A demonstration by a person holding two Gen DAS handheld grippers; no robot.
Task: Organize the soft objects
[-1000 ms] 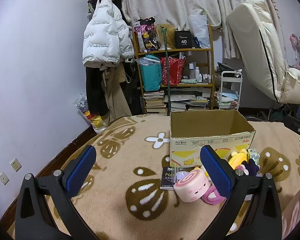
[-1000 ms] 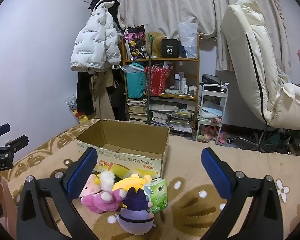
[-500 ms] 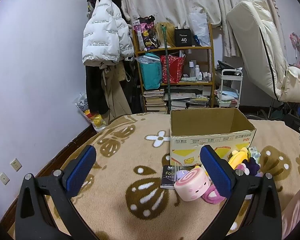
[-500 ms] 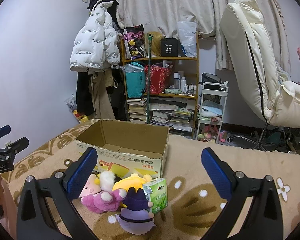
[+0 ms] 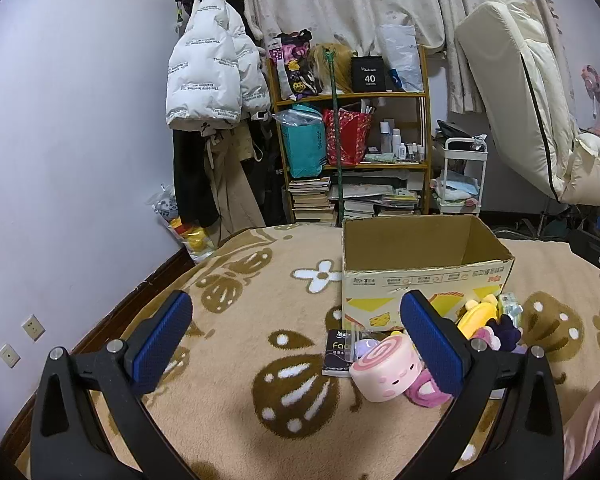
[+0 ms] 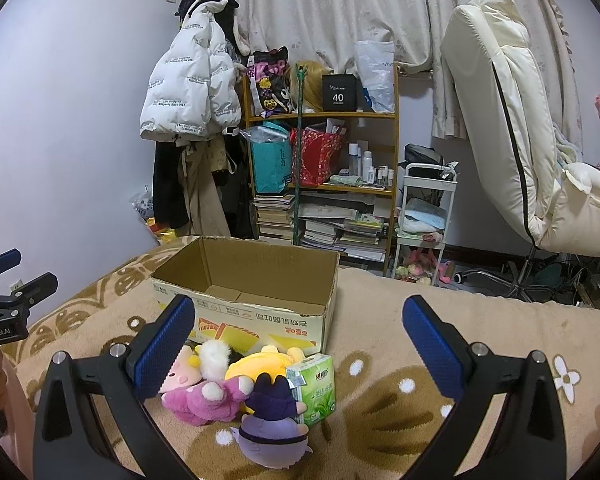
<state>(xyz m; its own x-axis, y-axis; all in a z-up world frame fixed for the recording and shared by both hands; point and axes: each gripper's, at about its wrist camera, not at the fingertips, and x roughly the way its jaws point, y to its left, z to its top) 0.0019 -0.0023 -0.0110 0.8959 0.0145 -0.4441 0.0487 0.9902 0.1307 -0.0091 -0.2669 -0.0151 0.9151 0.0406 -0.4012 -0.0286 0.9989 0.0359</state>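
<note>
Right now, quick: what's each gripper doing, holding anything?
Left gripper: open, holding nothing, above the blanket.
Right gripper: open, holding nothing, above the toys.

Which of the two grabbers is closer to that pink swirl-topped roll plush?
Left. The pink roll plush lies just ahead of the open left gripper, beside its right finger. The right gripper is open over the purple plush, on the pile's other side.

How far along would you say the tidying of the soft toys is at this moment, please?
Nothing looks done: the cardboard box looks empty inside. Nothing is in hand; the left gripper and right gripper are both open and empty. Left to do: the pink roll plush, purple plush and neighbouring toys lie on the blanket.
</note>
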